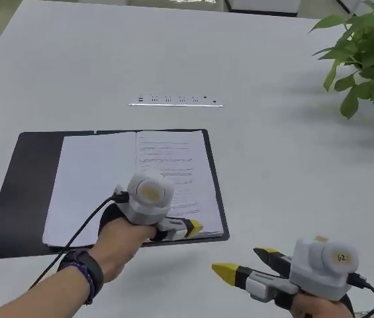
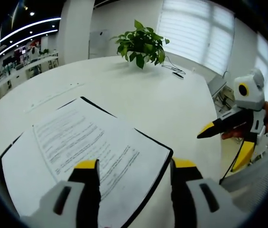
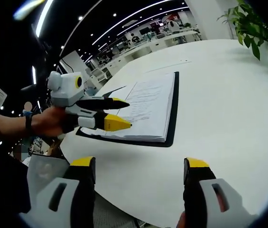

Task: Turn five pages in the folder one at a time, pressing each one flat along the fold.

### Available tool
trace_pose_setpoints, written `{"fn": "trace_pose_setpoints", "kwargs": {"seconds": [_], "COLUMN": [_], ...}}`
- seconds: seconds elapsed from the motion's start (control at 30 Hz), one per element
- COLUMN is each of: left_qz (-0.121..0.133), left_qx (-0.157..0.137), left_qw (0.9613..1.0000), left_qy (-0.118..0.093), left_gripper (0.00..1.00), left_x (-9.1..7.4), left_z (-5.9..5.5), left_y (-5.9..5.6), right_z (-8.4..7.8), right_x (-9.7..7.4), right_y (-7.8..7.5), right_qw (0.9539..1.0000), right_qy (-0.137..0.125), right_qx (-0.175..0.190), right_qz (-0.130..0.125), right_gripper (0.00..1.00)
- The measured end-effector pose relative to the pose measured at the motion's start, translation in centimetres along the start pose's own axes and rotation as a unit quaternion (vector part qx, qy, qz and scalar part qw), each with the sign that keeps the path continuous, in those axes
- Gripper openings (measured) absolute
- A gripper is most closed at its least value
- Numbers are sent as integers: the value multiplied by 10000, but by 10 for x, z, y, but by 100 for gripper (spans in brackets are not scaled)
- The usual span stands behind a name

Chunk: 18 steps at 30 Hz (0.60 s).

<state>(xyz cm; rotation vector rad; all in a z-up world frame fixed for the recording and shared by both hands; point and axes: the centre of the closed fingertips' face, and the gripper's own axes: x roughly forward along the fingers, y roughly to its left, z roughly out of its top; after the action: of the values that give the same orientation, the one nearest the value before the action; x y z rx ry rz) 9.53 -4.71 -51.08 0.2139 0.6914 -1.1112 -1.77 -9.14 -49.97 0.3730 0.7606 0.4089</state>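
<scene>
Lowest right in the head view, the right gripper [image 1: 243, 262] hovers with jaws spread, clear of the folder [image 1: 24, 199], which lies open left of centre on the table [image 1: 273, 132]. The left gripper [image 1: 188, 228], jaws also apart, sits at the lower right corner of the printed page [image 1: 173, 165]. A page turn looks about to start: the next move is to pinch one sheet only, carry it left, then press along the fold. A plant [image 1: 365, 46] stands upper right.

The black folder [image 1: 4, 225] holds white, black-printed pages [image 1: 173, 165]; the plant [image 1: 365, 46] is green, the table [image 1: 273, 165] seemingly pale grey.
</scene>
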Motion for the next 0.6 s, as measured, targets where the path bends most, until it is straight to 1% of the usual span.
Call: {"fn": "trace_pose_setpoints", "kwargs": {"seconds": [0.07,0.1,0.13,0.2,0.23,0.3,0.37,0.4,0.43,0.5,0.53,0.57,0.6], "left_qz": [36,94,249,251,277,314,371,436,514,567,600,665,690], "left_qx": [-4,30,139,151,180,198,133,148,121,72,97,200,229], "left_qw": [10000,10000,9995,9993,9992,9990,9990,9988,9984,9981,9978,9973,9970], "left_qy": [-24,9,113,212,236,232,191,175,183,213,258,246,254], "left_gripper": [60,60,61,61,62,61,62,63,67,70,70,69,69], "left_x": [8,10,12,17,19,22,26,28,31,35,36,35,35], "left_z": [0,-2,-8,-15,-16,-16,-14,-14,-15,-18,-21,-21,-21], "left_y": [0,1,5,3,3,2,4,5,8,9,10,11,10], "right_z": [-1,-1,-1,-3,-3,-4,-6,-7,-8,-9,-9,-9,-8], "right_x": [-1,-1,-1,-2,-2,-3,-3,-3,-3,-2,-2,-2,-2], "right_y": [-2,-2,-3,-4,-4,-5,-5,-5,-7,-7,-7,-8,-8], "right_qw": [10000,10000,10000,10000,10000,9999,9999,9999,9999,9999,9999,9999,9999], "right_qy": [1,1,6,-14,-24,-42,-37,-37,-25,10,17,18,13], "right_qx": [17,24,37,59,79,121,135,136,149,150,138,127,126], "right_qz": [15,14,8,2,5,23,20,11,-4,5,7,4,4], "right_gripper": [75,75,75,77,77,77,77,77,78,78,78,77,77]}}
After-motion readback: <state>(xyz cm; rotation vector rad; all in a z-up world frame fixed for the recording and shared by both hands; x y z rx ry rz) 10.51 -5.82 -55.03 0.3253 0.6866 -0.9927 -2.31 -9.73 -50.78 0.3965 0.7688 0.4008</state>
